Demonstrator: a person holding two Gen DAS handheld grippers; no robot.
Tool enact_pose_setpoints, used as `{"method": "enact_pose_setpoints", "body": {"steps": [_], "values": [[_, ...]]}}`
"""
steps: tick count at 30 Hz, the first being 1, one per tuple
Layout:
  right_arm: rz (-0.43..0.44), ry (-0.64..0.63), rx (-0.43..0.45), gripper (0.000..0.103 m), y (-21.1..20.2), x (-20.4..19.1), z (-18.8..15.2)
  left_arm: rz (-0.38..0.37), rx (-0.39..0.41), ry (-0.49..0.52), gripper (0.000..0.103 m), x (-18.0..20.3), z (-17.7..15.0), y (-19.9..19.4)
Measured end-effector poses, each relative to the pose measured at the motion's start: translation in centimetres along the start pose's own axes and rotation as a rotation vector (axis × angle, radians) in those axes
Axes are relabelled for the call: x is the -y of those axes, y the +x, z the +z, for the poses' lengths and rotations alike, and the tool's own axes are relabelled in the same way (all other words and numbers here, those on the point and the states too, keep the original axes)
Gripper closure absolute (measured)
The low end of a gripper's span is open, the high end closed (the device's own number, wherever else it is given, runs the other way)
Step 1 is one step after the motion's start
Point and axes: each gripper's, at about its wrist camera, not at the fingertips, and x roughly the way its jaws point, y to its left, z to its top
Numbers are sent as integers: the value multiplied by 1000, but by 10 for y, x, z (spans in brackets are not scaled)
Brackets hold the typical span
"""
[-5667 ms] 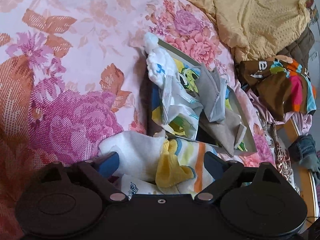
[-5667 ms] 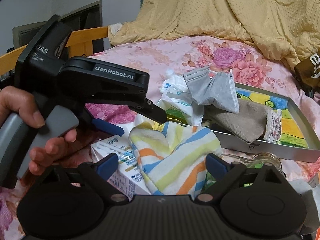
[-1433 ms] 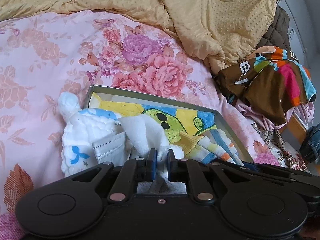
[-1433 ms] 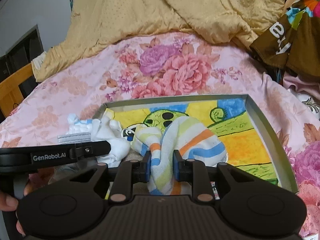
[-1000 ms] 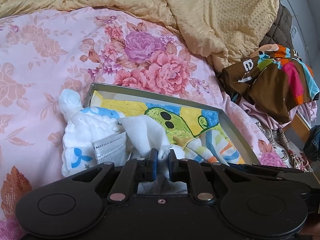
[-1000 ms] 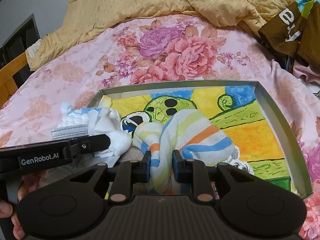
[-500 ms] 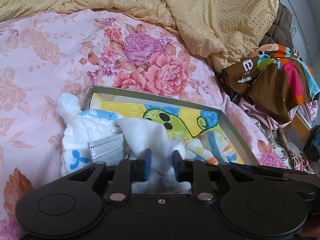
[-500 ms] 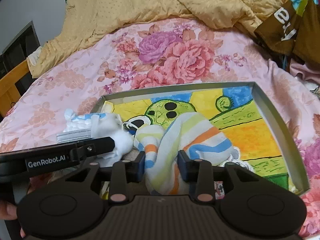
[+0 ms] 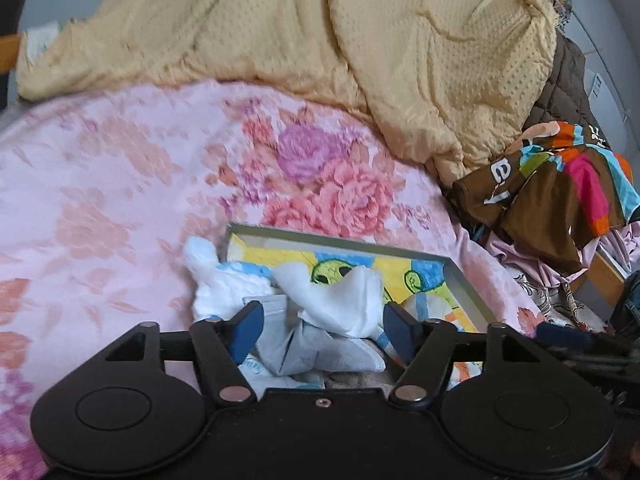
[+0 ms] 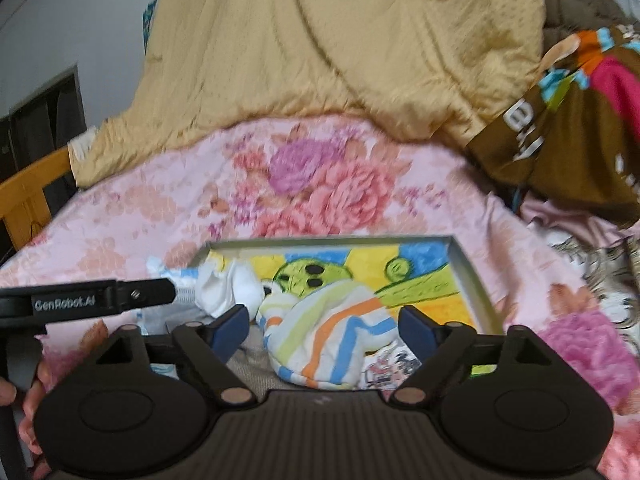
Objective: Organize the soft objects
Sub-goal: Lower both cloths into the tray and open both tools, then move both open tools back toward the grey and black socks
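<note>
Both claws just opened wide, gripping nothing: left gripper (image 9: 322, 326) over white cloth (image 9: 340, 300), right gripper (image 10: 324, 326) over striped cloth (image 10: 332, 340); tray (image 10: 470, 276) on floral bedspread (image 10: 160, 208), yellow quilt (image 10: 320, 40) behind

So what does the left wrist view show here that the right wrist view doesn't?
Only the left wrist view shows the left tongs open around a white cloth and grey mask. Only the right shows the right tongs open around the striped cloth, plus a hand. Both tongs have just been opening. Both show the picture tray and yellow blanket.
</note>
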Motion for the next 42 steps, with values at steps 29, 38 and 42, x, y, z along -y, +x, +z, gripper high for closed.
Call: {"method": "enact_pose_setpoints", "body": {"steps": [29, 38, 42], "values": [[-63, 24, 159, 1, -187, 47, -63, -84, 132, 190, 4, 99, -85, -144], [-57, 109, 93, 1, -209, 56, -87, -119, 49, 243, 4, 113, -123, -155], [-37, 190, 50, 0, -211, 65, -95, -130, 20, 261, 2, 118, -132, -157]]}}
